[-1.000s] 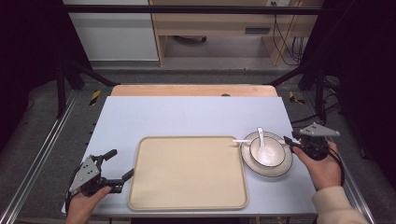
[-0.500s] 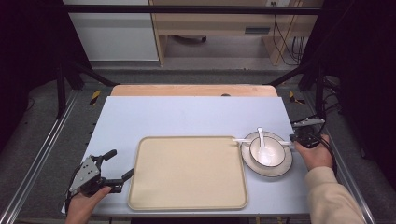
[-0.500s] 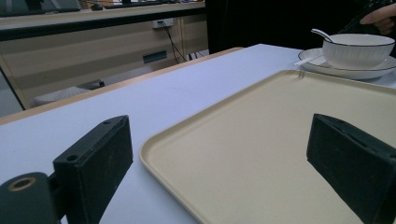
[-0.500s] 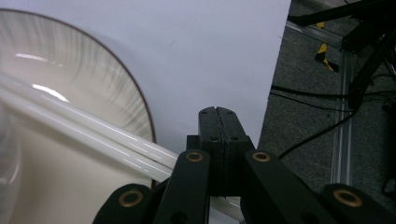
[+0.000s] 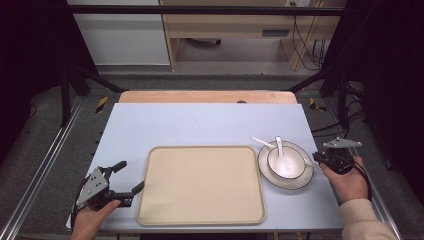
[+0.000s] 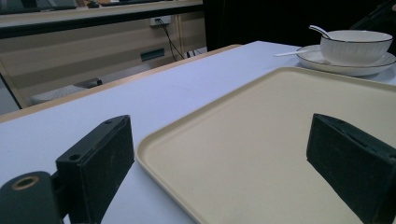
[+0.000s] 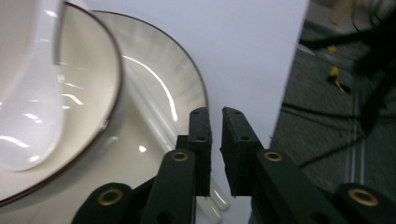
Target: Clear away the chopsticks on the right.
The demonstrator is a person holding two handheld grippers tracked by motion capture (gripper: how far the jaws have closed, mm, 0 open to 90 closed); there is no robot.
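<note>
A pair of white chopsticks [image 7: 159, 126] lies across the near side of a dark-rimmed white plate [image 7: 187, 79]. Their near ends stick out over the plate's edge, directly under your right tool [image 7: 215, 112]. That tool points down at them from the plate's outer side. Its two black jaws stand almost together, with only a thin slit of pale desk showing between them. They have just been opening a little, and nothing sits between the pads. Whether the tips touch the chopsticks cannot be told.

Just beyond the chopsticks, further along the tool's line, a white bowl [image 7: 93, 70] stands on the plate. A white ceramic spoon [image 7: 28, 102] rests in the bowl.

Seen from above, a large beige tray [image 5: 200, 185] lies flat just past the plate on the side away from your right tool, close to the plate's rim. All of this rests on a light grey desk [image 5: 200, 125].

Your left tool [image 5: 130, 175] is at the tray's far end, well apart from the plate. Its jaws are spread wide and hold nothing. One jaw is over the tray's corner and the other over bare desk beside the tray's edge.
</note>
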